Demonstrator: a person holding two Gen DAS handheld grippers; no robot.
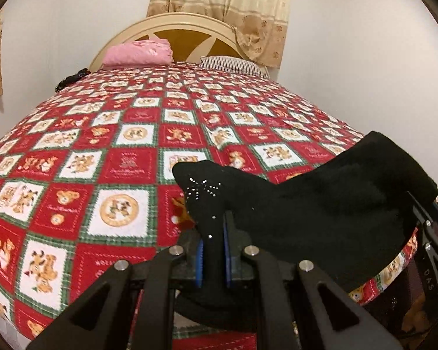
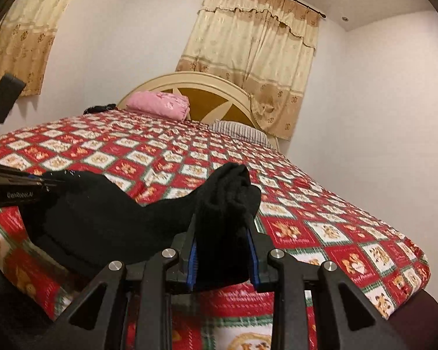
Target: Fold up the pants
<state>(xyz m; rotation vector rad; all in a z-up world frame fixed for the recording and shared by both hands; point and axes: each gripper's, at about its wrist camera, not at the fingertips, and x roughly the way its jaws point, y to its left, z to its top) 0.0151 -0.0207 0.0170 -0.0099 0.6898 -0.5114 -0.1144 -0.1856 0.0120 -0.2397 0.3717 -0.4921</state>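
Left gripper (image 1: 213, 250) clamped on black pants (image 1: 321, 204) w/ rhinestone motif; fabric spans right to right gripper (image 1: 429, 218) at frame edge, above red patchwork bedspread (image 1: 102, 151). Pink pillow (image 1: 137, 52) by headboard (image 1: 187, 29).

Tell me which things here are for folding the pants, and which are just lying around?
For the job:
- black pants
- left gripper, shut on the pants
- right gripper, shut on a thick bunch of them
- bed cover, to fold on

Just lying about:
- pink bundle
- striped pillow
- dark item at the bed's far edge
- curtains
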